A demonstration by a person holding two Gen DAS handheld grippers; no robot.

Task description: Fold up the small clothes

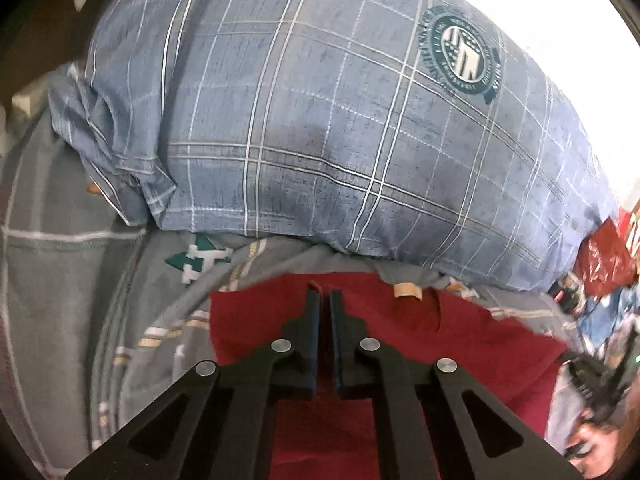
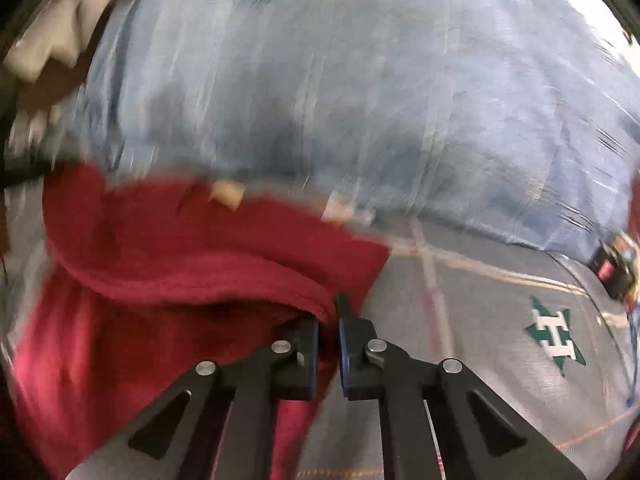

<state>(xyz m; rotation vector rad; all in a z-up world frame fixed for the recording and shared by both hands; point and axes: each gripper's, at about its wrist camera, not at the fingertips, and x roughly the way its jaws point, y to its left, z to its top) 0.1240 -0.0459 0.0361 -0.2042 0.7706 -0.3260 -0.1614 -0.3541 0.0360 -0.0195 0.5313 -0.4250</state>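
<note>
1. The soft dark red cloth [image 1: 400,344] lies on the grey checked bed sheet [image 1: 60,280], near the big blue checked pillow [image 1: 320,120].
2. The left claw [image 1: 325,300] is pressed together over the red cloth. I cannot tell if it pinches any.
3. The right claw [image 2: 334,312] pinches the right edge of the red cloth [image 2: 180,248], which bunches up in a fold.

The small garment [image 1: 460,344] is plain dark red. The pillow [image 1: 320,120] behind it is blue with a white and tan check and a round dark green and white crest [image 1: 460,54]. The bed sheet [image 2: 500,320] is grey with pale lines and a green and white star [image 2: 556,338]. Both pairs of tongs are black.
</note>
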